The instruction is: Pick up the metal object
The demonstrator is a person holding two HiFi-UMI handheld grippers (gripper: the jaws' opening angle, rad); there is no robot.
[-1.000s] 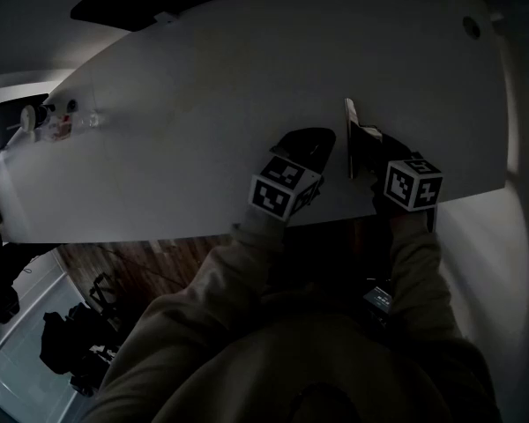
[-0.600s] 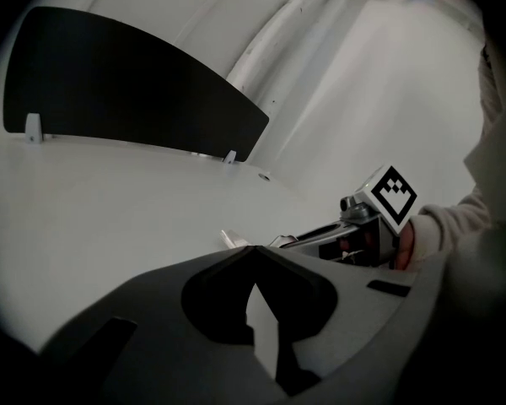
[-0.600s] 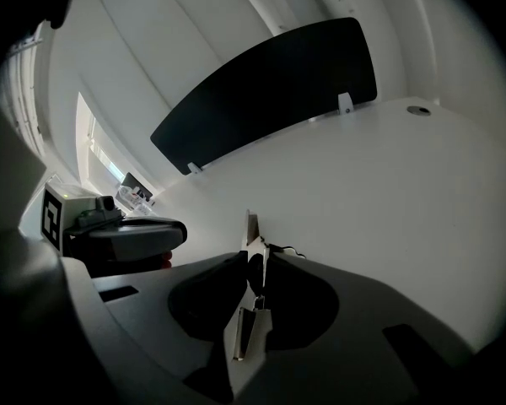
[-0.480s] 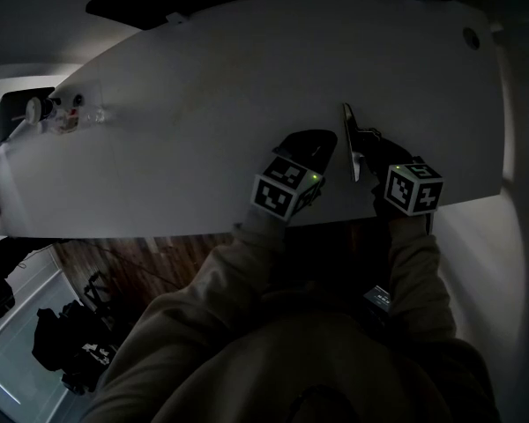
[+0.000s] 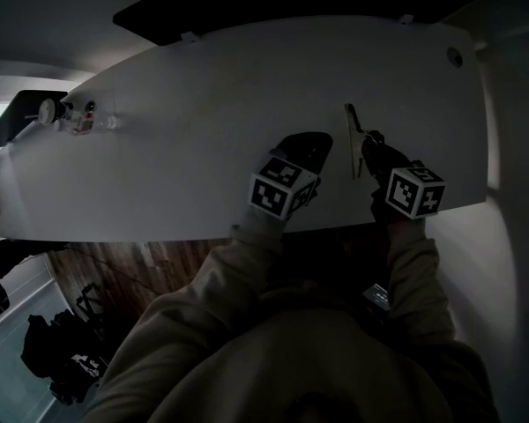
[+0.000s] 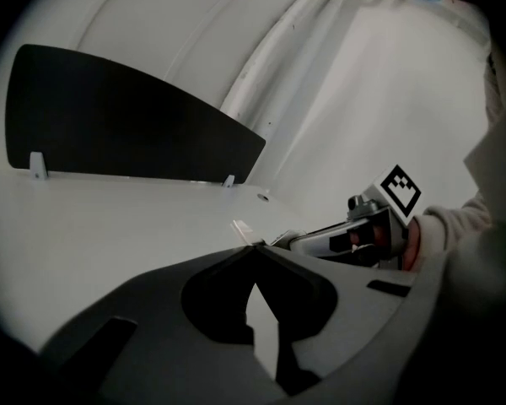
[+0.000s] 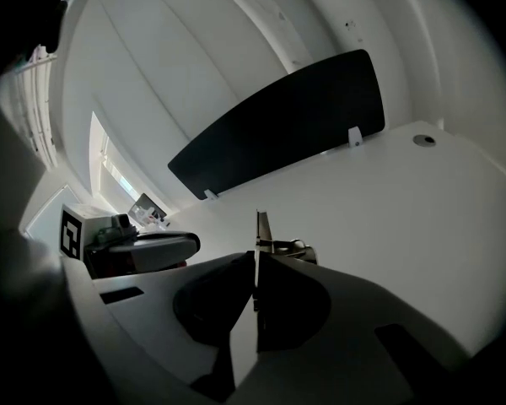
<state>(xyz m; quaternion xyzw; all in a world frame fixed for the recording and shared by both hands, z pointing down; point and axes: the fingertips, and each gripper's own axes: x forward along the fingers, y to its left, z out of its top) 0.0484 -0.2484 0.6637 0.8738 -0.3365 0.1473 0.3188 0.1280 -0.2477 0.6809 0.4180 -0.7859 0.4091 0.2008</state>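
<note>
The metal object (image 5: 353, 136) is a thin flat strip standing on edge on the white table (image 5: 194, 139), near its front right. My right gripper (image 5: 367, 141) is shut on it; in the right gripper view the strip (image 7: 261, 229) rises from between the closed fingertips (image 7: 256, 260). My left gripper (image 5: 312, 141) rests just left of the strip, shut and holding nothing. In the left gripper view the strip (image 6: 243, 229) shows beyond the closed tips (image 6: 251, 248), with the right gripper (image 6: 288, 240) coming in from the right.
A black panel (image 5: 273, 7) stands along the table's far edge. Small items (image 5: 75, 117) sit at the far left of the table. A round hole (image 5: 456, 56) is at the back right corner. The table's front edge runs just under both grippers.
The right gripper's jaws have closed onto the metal strip. The left gripper has stayed where it was. The head view has tilted a little.
</note>
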